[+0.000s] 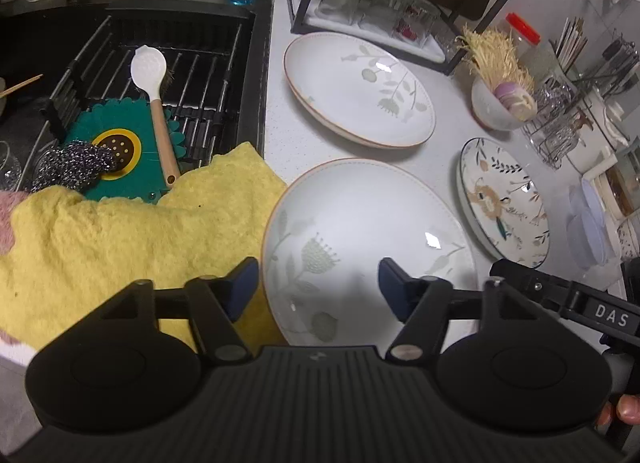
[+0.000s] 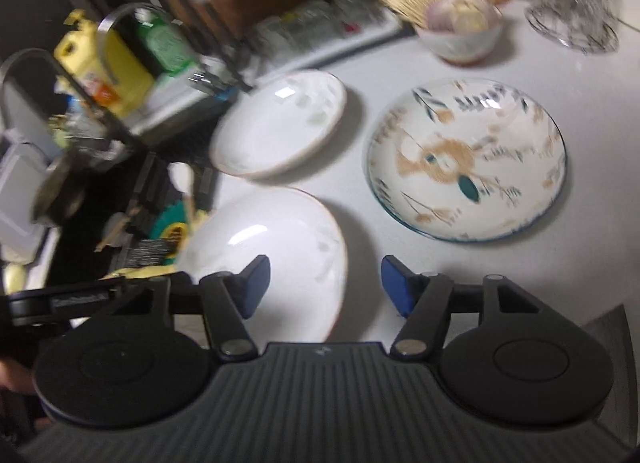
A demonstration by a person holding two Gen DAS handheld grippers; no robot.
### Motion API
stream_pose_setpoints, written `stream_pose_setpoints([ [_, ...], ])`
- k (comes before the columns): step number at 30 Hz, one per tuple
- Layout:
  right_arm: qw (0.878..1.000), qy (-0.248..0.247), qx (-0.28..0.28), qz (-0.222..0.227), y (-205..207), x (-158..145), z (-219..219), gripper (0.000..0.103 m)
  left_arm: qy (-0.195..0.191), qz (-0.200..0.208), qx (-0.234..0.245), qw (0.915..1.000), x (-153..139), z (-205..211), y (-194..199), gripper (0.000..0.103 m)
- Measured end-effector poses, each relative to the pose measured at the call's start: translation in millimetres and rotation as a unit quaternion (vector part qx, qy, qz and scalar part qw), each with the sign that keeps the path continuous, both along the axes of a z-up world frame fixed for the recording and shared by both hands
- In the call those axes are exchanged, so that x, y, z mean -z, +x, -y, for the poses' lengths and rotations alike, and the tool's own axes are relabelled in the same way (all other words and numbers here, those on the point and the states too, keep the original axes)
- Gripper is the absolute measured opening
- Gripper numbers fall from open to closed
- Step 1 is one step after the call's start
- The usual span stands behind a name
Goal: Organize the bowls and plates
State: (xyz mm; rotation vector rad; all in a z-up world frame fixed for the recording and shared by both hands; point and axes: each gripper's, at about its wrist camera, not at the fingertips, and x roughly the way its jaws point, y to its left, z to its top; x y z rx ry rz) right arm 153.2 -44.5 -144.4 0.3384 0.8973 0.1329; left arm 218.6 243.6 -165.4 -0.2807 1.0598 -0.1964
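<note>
Three plates lie on the white counter (image 1: 280, 131). A near white plate (image 1: 368, 235) with pale green flowers sits right in front of my left gripper (image 1: 318, 287), which is open and empty above its near rim. A far white plate (image 1: 356, 87) lies behind it. A patterned plate (image 1: 504, 199) with a blue rim lies to the right. In the blurred right wrist view my right gripper (image 2: 326, 287) is open and empty, over the right edge of the near white plate (image 2: 276, 251); the patterned plate (image 2: 468, 159) and far white plate (image 2: 280, 127) lie beyond. A small bowl (image 1: 496, 107) holds bits.
A yellow cloth (image 1: 132, 239) lies left of the near plate, over the black sink's edge (image 1: 260, 75). The sink holds a rack, a white spoon (image 1: 154, 99), a green mat and a scourer. A glass rack (image 1: 372, 7), jars and wire holders stand behind and right.
</note>
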Motion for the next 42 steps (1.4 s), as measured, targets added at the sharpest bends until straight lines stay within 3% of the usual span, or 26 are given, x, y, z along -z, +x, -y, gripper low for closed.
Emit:
stream_pose_setpoints([
  [5, 1.0, 0.003, 0.022, -0.012, 10, 11, -5, 0.056, 0.003, -0.003, 0.009, 0.9999, 13, -8, 16, 0.048],
  [10, 0.999, -0.001, 0.017, -0.05, 23, 22, -14, 0.034, 0.0, -0.013, 0.013, 0.9998, 22, -12, 25, 0.03],
  [16, 0.998, -0.007, 0.014, -0.061, 27, 26, -22, 0.029, -0.009, -0.034, 0.032, 0.9989, 32, -19, 37, 0.016],
  [25, 0.998, -0.015, 0.012, -0.063, 30, 21, -25, 0.029, -0.007, -0.038, 0.05, 0.998, 27, -19, 39, 0.015],
  [37, 0.999, 0.005, 0.035, -0.042, 22, -26, -9, 0.029, -0.014, -0.011, 0.087, 0.9961, -21, -7, 43, 0.015],
  [42, 0.998, 0.015, 0.056, -0.029, 15, -36, 9, 0.029, -0.035, -0.012, 0.094, 0.9948, -35, 7, 50, 0.015],
])
